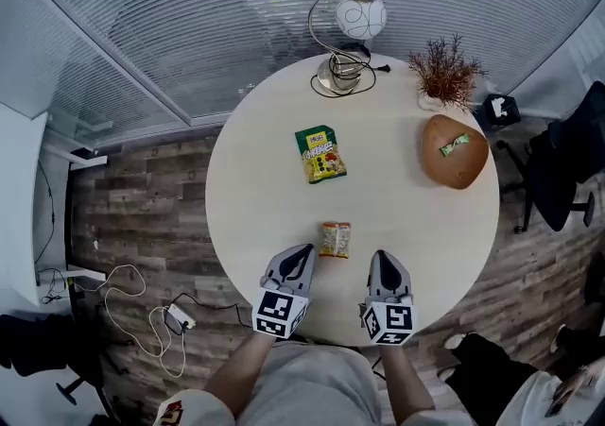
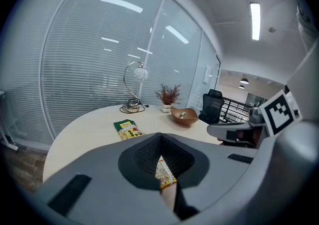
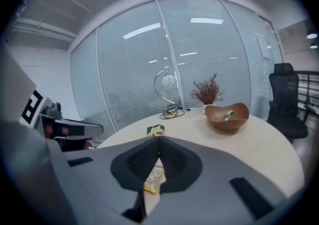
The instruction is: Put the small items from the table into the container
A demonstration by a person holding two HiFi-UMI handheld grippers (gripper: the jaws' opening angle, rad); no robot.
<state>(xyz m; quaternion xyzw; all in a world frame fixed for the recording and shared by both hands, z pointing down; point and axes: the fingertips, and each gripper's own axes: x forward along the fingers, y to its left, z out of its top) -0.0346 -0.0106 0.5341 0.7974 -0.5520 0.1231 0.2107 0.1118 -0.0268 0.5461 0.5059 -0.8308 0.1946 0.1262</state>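
The left gripper and the right gripper sit side by side at the near edge of the round pale wooden table, both pointing inward. Each gripper view shows the two jaws brought together at the tips with nothing clamped, so both tools are empty.

The small orange-and-yellow plastic snack packet lies flat just ahead, between the two tips and touching neither. Because it lies closest, it is judged the next item to collect. The jaws must part before either gripper can take it.

Further out, the green-and-yellow plastic snack packet lies flat near the table centre, well apart from the first packet.

At the far right stands the brown wooden bowl, judged to be the container. It already holds a small green wrapped sweet. Both packets lie outside it.

At the far edge, a curved-arm lamp with a white globe and a dried plant in a white pot stand clear of the working path.
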